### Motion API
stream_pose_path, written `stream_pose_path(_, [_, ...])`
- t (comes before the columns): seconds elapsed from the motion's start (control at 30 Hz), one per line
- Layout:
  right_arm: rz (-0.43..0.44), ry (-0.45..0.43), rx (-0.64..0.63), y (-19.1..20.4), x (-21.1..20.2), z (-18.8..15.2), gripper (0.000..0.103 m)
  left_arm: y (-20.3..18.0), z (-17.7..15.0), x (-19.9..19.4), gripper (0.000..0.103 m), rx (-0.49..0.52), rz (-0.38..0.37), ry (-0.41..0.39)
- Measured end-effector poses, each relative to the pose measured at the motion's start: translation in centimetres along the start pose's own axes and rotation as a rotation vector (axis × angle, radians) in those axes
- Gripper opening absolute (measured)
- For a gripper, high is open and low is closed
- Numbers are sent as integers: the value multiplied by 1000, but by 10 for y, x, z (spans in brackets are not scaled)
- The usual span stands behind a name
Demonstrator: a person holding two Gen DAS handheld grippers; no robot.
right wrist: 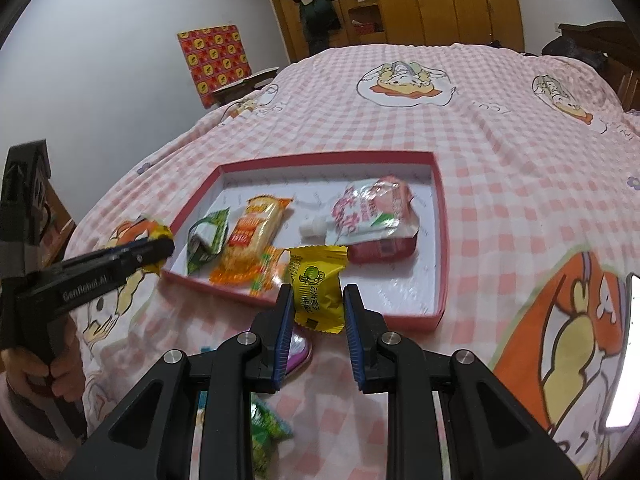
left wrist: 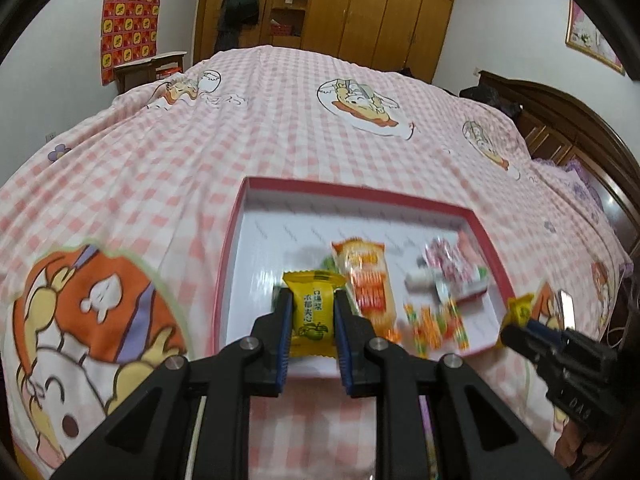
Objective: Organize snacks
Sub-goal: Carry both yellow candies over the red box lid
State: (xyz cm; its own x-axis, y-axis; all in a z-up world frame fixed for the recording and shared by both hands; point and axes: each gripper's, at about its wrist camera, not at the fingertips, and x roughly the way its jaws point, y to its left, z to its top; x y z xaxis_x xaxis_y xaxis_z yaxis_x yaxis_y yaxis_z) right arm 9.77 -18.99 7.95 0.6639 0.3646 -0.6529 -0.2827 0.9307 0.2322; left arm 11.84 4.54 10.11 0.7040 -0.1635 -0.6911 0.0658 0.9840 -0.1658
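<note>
A red-rimmed white box (left wrist: 490, 240) (right wrist: 438, 208) lies on the bed. It holds an orange cracker pack (left wrist: 368, 280) (right wrist: 252, 232), a green packet (right wrist: 208, 236), a pink spouted pouch (left wrist: 456, 268) (right wrist: 368, 212) and small striped candies (left wrist: 436, 320). My left gripper (left wrist: 310, 312) is shut on a yellow snack packet (left wrist: 312, 312), held over the box's near left part; it also shows in the right wrist view (right wrist: 160, 246). My right gripper (right wrist: 316, 304) is shut on another yellow snack packet (right wrist: 318, 292) above the box's near edge; it shows in the left wrist view (left wrist: 516, 320).
The pink checked bedsheet (left wrist: 280, 140) covers the bed. A green snack packet (right wrist: 268, 432) and a purple wrapped item (right wrist: 298, 350) lie on the sheet under my right gripper. A wooden wardrobe (left wrist: 380, 8) and a dark headboard (left wrist: 580, 132) stand beyond.
</note>
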Motion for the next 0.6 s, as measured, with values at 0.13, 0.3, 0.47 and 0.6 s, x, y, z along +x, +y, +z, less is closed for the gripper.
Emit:
stream_pose_path(0.13, [-14,2,6,-5,7,7,26,-2,11,14,20,4,5,-2])
stream_pose_path(0.3, [-38,-2,12,-10,14,12,26,-2,24,34,20,0,12,1])
stream_pose_path(0.47, [-64,-10,10,-14,20,13,26,-2,32,49,20,19,7,12])
stream_pose_path(0.6, [-73,-8,15,-18,25,13,26,-3,37,59,20,29,9,9])
